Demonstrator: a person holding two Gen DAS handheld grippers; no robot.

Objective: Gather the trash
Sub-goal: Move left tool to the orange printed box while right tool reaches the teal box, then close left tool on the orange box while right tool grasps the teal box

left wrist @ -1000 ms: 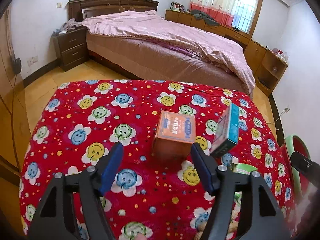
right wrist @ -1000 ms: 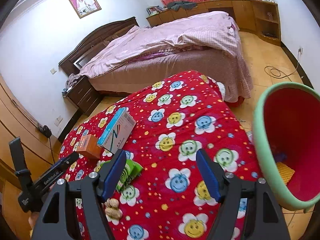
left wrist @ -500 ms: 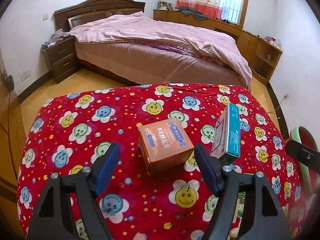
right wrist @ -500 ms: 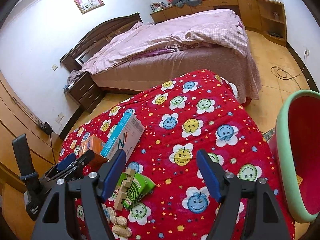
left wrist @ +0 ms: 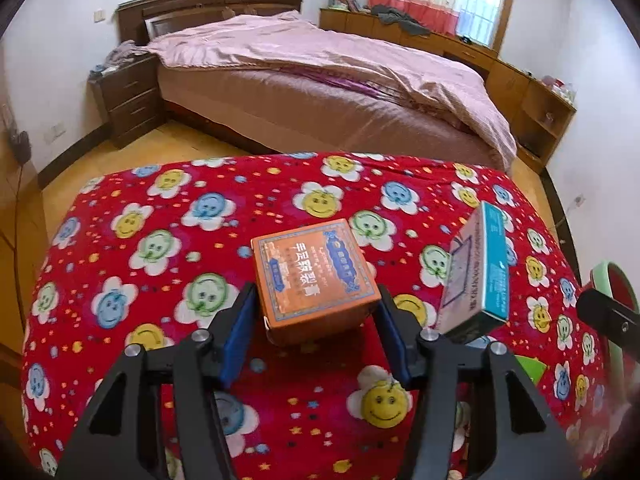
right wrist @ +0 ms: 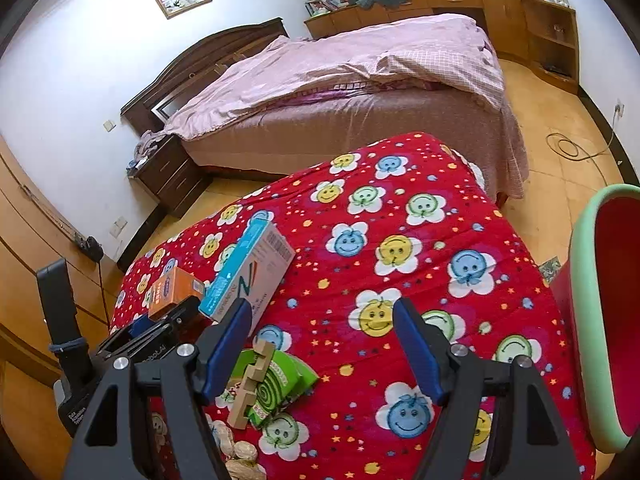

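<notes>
An orange box (left wrist: 316, 272) lies on the red smiley-flower cloth (left wrist: 160, 240). My left gripper (left wrist: 316, 300) straddles it; its jaws are closing, with the blue pads (left wrist: 240, 320) close beside the box's two sides and a thin gap showing on the left. A teal-and-white box (left wrist: 476, 276) stands on edge just right of it. In the right wrist view the orange box (right wrist: 172, 292) and the teal-and-white box (right wrist: 248, 272) sit at the left. My right gripper (right wrist: 322, 312) hangs open over bare cloth. A green packet (right wrist: 280, 380) with a wooden piece (right wrist: 250, 388) lies by its left finger.
A red bin with a green rim (right wrist: 592, 320) stands off the table's right side. Peanuts (right wrist: 236, 448) lie at the near edge. A bed (right wrist: 360, 100), a nightstand (right wrist: 168, 172) and wooden cabinets (right wrist: 540, 20) stand beyond the table on the wooden floor.
My left gripper has come forward around the orange box and its jaws have narrowed beside it. The right gripper has drifted a little left, away from the bin, still open.
</notes>
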